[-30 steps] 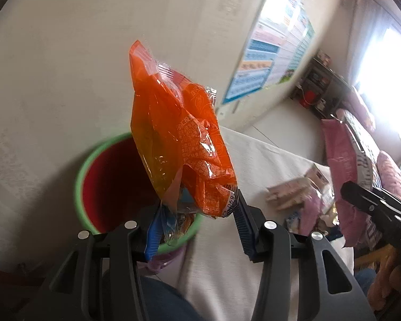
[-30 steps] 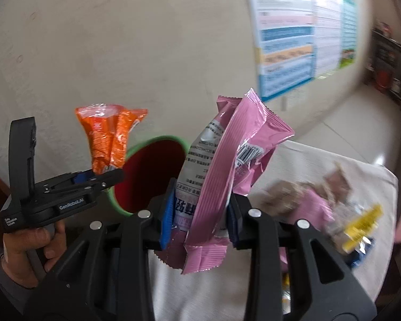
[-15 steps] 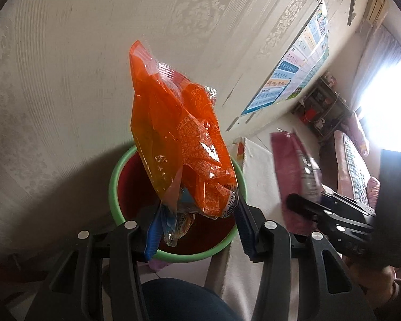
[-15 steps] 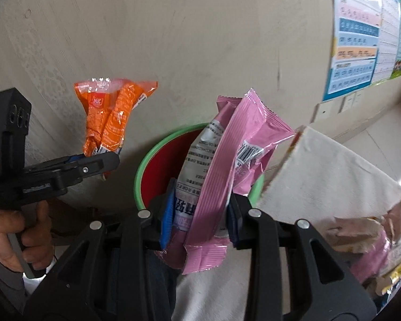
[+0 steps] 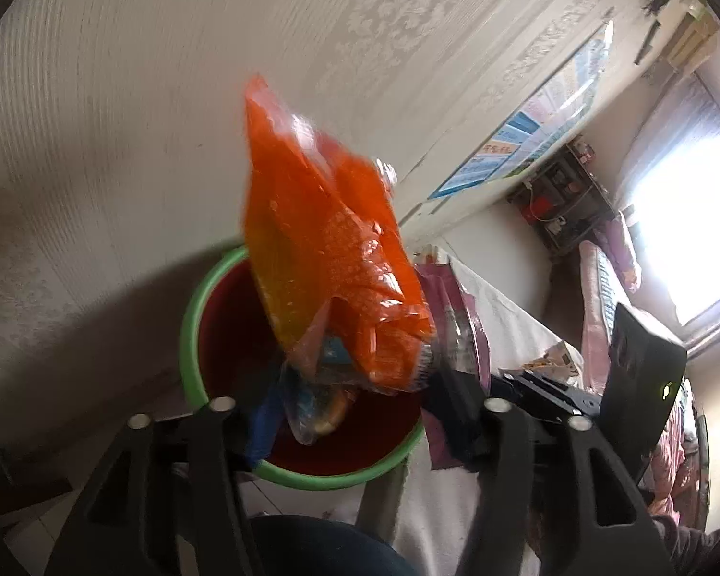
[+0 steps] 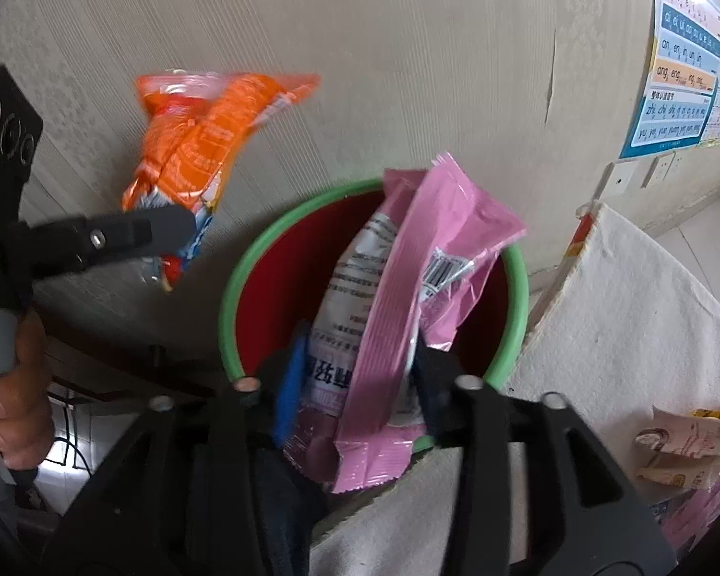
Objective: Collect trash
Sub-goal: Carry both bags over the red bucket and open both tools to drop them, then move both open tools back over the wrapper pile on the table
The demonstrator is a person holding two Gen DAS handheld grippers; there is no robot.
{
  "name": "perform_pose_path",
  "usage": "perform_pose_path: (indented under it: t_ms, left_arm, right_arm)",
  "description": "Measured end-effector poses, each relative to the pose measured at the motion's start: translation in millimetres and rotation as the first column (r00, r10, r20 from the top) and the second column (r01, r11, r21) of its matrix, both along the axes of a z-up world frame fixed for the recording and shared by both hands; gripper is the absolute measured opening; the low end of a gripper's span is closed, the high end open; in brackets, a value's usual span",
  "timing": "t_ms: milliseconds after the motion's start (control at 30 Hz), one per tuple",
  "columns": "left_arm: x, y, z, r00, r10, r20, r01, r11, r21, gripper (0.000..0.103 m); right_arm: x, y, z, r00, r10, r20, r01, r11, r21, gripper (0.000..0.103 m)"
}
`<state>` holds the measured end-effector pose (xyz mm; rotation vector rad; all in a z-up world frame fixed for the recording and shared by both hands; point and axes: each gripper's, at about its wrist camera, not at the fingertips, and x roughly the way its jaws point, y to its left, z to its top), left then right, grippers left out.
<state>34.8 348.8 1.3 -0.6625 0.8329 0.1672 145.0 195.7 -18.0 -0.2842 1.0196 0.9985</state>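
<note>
My left gripper (image 5: 355, 413) is shut on an orange snack wrapper (image 5: 326, 259) and holds it over the red bin with a green rim (image 5: 189, 336). My right gripper (image 6: 360, 374) is shut on a pink and white wrapper (image 6: 398, 297), held above the same bin (image 6: 245, 269). In the right wrist view the left gripper (image 6: 187, 221) with the orange wrapper (image 6: 201, 134) is left of the bin. In the left wrist view the right gripper (image 5: 528, 384) and the pink wrapper (image 5: 456, 317) show behind the orange one.
The bin stands against a pale wall beside a table under a white cloth (image 6: 624, 307). More wrappers (image 6: 686, 446) lie on the cloth at the right. A poster (image 6: 672, 72) hangs on the wall. A dark shelf (image 5: 561, 201) stands far back.
Both grippers have moved from the table toward the bin with their wrappers. The bin now lies directly beneath them and looks larger in both views.
</note>
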Motion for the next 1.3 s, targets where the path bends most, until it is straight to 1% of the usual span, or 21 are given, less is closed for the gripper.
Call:
perform_pose_path:
  t_ms: [33,67,100,133,233,333,433,500,700,767,967,1300]
  left_arm:
    - [0.1,1.4,-1.0,1.000,0.008,0.002,-0.008,1.000,0.000,0.061]
    - [0.3,2.1,-2.0,1.000,0.010,0.005,-0.010,1.000,-0.004,0.063]
    - [0.2,2.0,-2.2,1.000,0.010,0.006,-0.010,1.000,-0.005,0.070]
    - [-0.8,1.5,-2.5,1.000,0.014,0.007,-0.014,1.000,-0.001,0.077]
    - [-3.3,-1.5,-1.5,1.000,0.025,0.009,-0.025,1.000,0.020,0.085]
    - [-6.9,-8.8,3.2,0.999,0.036,0.006,-0.036,0.997,0.063,0.091]
    - [-10.0,-17.3,9.0,0.999,0.045,0.009,-0.045,0.994,0.096,0.093]
    - [-12.8,-25.1,12.3,0.999,0.039,0.014,-0.041,0.992,0.118,0.095]
    - [-13.1,-61.8,21.8,1.000,-0.011,0.019,0.008,0.991,0.137,0.095]
    - [-6.5,-79.5,27.2,0.999,-0.044,0.022,0.040,0.989,0.145,0.095]
    - [2.9,-129.1,40.0,0.992,-0.125,0.032,0.118,0.979,0.165,0.095]
    - [27.2,-213.1,53.5,0.969,-0.243,0.035,0.233,0.955,0.186,0.095]
  right_arm:
    - [-0.6,-0.3,-0.5,1.000,-0.006,0.005,0.006,1.000,-0.004,0.050]
    - [-1.3,-0.8,0.5,1.000,-0.012,0.011,0.012,1.000,-0.005,0.057]
    - [-1.4,-0.9,1.1,1.000,-0.015,0.017,0.015,1.000,-0.006,0.065]
    - [-1.8,-1.1,2.6,1.000,-0.015,0.025,0.015,1.000,-0.005,0.066]
    - [-2.0,-1.2,4.9,0.999,-0.011,0.045,0.012,1.000,-0.011,0.069]
    - [-2.7,-6.2,10.4,0.998,-0.029,0.052,0.029,1.000,-0.010,0.071]
    - [-3.3,-18.0,17.6,0.996,-0.071,0.061,0.072,0.997,-0.017,0.072]
    - [-6.6,-31.8,26.1,0.992,-0.106,0.071,0.107,0.994,-0.012,0.075]
    - [-5.6,-85.1,44.3,0.971,-0.215,0.104,0.217,0.976,-0.009,0.076]
    - [-6.8,-103.4,51.5,0.963,-0.247,0.108,0.248,0.969,0.000,0.076]
    - [-11.1,-163.3,67.7,0.928,-0.350,0.128,0.351,0.936,0.016,0.078]
    - [-11.1,-263.3,75.6,0.854,-0.495,0.160,0.498,0.867,0.024,0.078]
